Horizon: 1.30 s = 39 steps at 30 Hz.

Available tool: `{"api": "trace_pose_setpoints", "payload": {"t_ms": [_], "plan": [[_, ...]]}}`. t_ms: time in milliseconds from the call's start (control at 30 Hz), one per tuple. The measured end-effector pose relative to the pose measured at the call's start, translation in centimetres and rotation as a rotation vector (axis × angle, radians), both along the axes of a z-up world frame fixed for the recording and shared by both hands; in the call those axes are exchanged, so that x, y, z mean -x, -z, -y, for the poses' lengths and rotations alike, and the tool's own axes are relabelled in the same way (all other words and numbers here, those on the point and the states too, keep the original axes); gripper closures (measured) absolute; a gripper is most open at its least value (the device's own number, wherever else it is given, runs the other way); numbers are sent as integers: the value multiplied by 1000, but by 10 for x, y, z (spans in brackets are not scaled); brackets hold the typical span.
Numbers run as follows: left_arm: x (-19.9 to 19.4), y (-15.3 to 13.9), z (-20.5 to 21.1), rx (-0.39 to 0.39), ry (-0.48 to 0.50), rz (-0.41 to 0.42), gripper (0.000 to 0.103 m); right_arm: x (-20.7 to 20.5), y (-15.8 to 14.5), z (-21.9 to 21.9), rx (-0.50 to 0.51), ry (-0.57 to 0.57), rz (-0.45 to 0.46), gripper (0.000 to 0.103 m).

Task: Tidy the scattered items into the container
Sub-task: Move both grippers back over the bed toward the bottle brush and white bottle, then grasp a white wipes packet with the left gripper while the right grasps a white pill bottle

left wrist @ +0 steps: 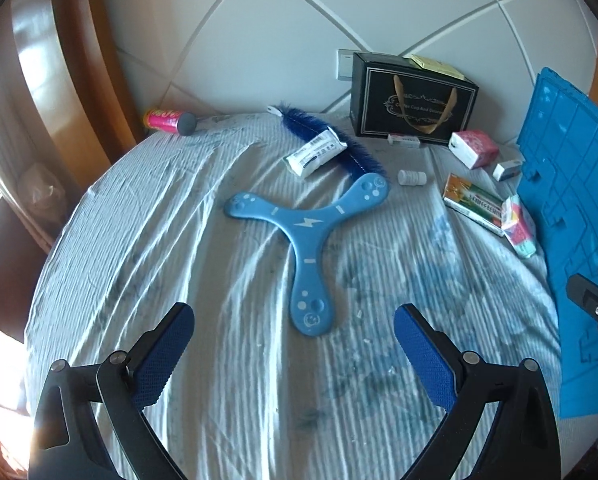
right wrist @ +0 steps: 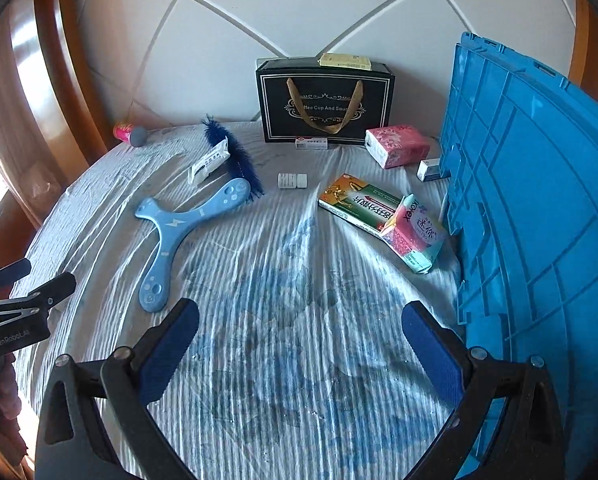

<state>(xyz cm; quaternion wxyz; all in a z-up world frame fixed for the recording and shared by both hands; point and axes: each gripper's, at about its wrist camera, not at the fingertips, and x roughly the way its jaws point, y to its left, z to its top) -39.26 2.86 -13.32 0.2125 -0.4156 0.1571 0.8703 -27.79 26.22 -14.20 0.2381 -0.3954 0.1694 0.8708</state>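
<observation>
From the left wrist view, the left gripper (left wrist: 293,354) hangs spread wide and empty just short of the three-armed blue boomerang (left wrist: 305,236), which lies flat on the striped bedsheet (left wrist: 159,240), probably lined up as the first pick. From the right wrist view, the right gripper (right wrist: 299,354) is likewise wide and empty, with the blue crate (right wrist: 539,208) close on its right, handy for drops; the green medicine box (right wrist: 359,204) and tissue packet (right wrist: 415,234) lie beside the crate.

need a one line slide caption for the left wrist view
Open left gripper above a blue three-armed boomerang on the striped bedsheet, blue plastic crate at right.
</observation>
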Motion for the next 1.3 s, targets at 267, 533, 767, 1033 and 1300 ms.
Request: {"api": "trace_pose_setpoints", "payload": {"t_ms": [267,533,767,1033,1300], "plan": [[124,21,-48,9,75,29,1,109,27,-56,65,18,22,0],[231,84,-132,77,193,53,1,215,74,-108,62,-30,96,0],[282,138,-178,150,276,51,1,258,126,-134,77,-54,195,5],[305,160,-193,137,286,82,6,277,150,-145,97,-65,230,22],[295,156,-195,122,292,61,29,284,160,-141,102,-76,247,53]]}}
